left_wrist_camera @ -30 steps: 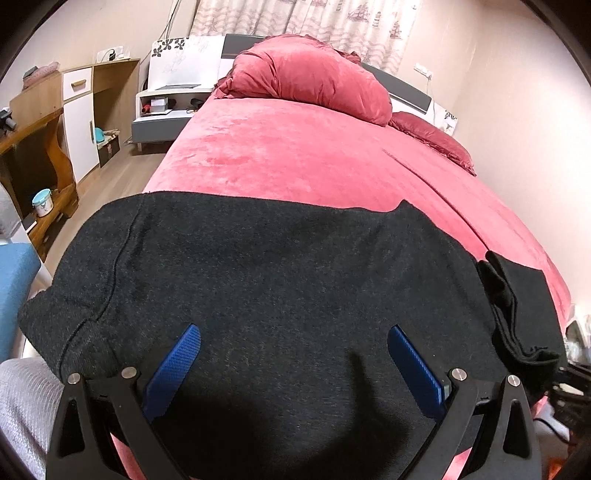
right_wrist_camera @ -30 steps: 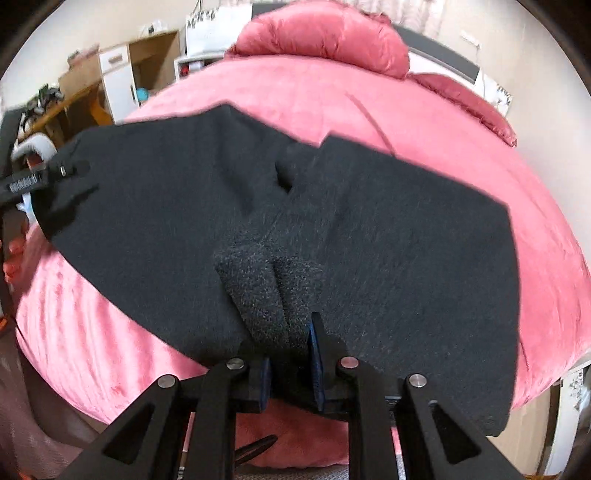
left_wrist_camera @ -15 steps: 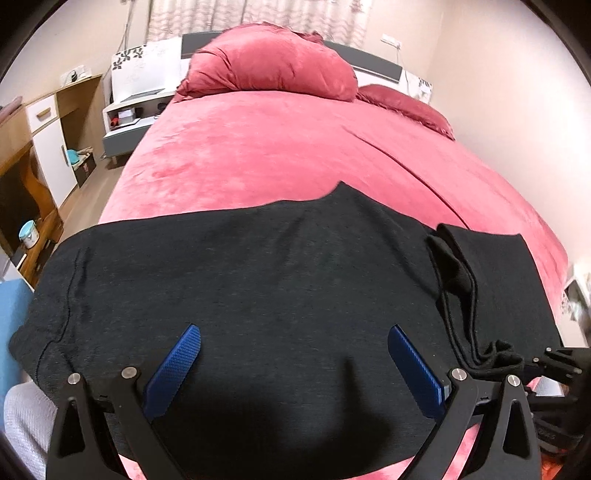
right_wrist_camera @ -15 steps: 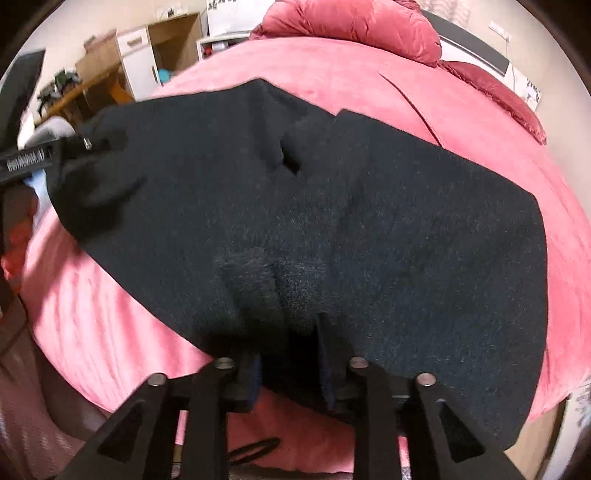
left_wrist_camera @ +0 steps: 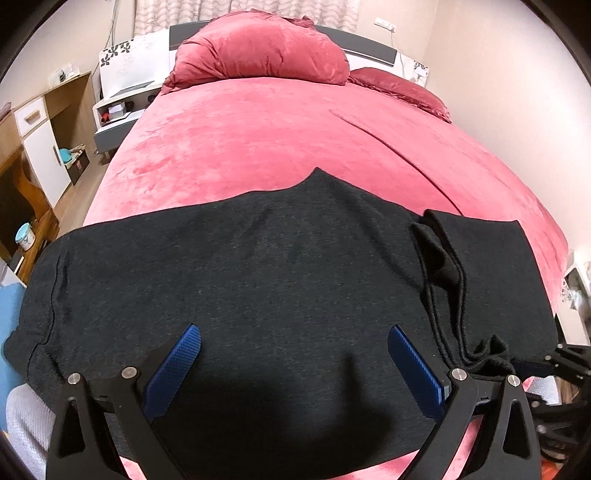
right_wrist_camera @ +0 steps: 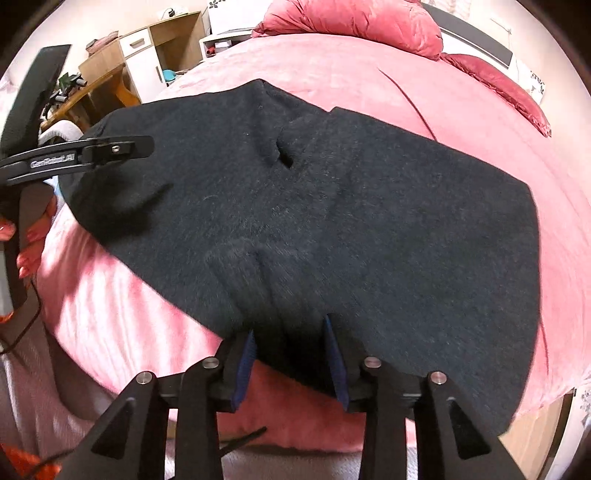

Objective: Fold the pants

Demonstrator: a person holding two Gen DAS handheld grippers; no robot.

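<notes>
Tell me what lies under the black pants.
The black pants lie on the pink bedspread, which shows around them. Whatever is beneath their folded layers is covered.

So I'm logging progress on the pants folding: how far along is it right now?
Done: the dark pants lie spread across the pink bed, one end already folded over onto itself. In hand: the right gripper has just been opening, a bunched fabric edge between its pads but no longer pinched; the left gripper hovers wide open. Left: further folds into a compact stack.

Red-covered bed [left_wrist_camera: 258, 147], patterned curtains [left_wrist_camera: 258, 7], wooden desk [left_wrist_camera: 22, 177], cream walls [left_wrist_camera: 498, 92]
</notes>
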